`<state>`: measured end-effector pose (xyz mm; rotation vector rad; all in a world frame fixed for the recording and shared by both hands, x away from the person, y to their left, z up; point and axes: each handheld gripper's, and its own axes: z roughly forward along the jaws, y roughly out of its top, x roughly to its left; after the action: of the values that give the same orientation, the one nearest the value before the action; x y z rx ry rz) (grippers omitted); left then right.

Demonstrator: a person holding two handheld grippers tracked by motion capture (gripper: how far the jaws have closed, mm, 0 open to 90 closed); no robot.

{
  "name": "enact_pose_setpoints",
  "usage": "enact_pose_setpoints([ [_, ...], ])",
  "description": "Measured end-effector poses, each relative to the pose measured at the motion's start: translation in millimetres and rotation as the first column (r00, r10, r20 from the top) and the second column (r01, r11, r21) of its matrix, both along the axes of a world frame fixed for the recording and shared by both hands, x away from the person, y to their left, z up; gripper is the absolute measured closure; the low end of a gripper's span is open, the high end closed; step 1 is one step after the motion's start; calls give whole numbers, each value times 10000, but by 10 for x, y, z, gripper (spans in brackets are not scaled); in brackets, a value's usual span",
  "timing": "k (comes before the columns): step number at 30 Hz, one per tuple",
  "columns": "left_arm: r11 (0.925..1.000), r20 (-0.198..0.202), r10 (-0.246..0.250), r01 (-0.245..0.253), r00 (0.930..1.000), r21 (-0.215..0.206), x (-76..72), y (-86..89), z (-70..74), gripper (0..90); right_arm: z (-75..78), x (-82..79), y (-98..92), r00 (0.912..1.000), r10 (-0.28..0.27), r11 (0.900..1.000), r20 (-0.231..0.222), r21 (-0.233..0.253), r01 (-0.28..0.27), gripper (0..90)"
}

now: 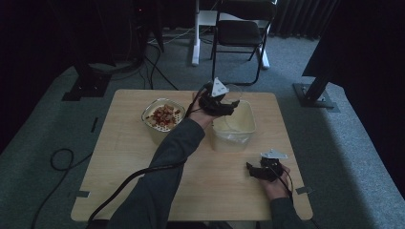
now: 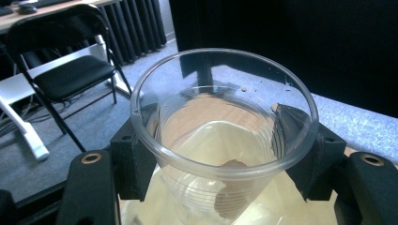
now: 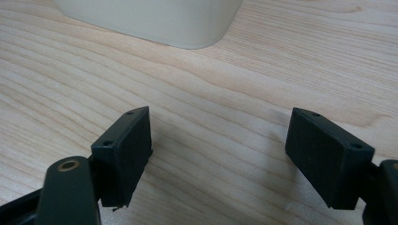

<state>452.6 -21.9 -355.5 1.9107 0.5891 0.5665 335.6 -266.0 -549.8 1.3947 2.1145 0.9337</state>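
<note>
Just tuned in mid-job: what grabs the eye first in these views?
The clear plastic cup, clamped in the left hand-held gripper above the cream tub at the table's far middle, stands out first. Left of the tub sits a bowl of reddish and pale food pieces. The right hand-held gripper rests open on the wooden table, near its right front.

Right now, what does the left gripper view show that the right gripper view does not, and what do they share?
Left gripper view: a clear plastic cup clamped between the left gripper's fingers above the cream plastic tub, with one brown piece low inside the cup, and a black folding chair behind.
Right gripper view: the right gripper open, holding nothing, low above the light wooden table.
Both: the cream tub.
</note>
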Motion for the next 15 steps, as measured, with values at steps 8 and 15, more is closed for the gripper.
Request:
enact_pose_setpoints([
  [8, 9989, -278, -387, 380, 9989, -263, -11, -191, -74, 339, 0, -2, 1, 10000, 10, 10000, -9, 8, -10, 222],
  [15, 9932, -674, -759, 694, 9948, -937, 16, -281, -133, 281, 0, -3, 1, 10000, 23, 10000, -17, 13, -23, 222],
])
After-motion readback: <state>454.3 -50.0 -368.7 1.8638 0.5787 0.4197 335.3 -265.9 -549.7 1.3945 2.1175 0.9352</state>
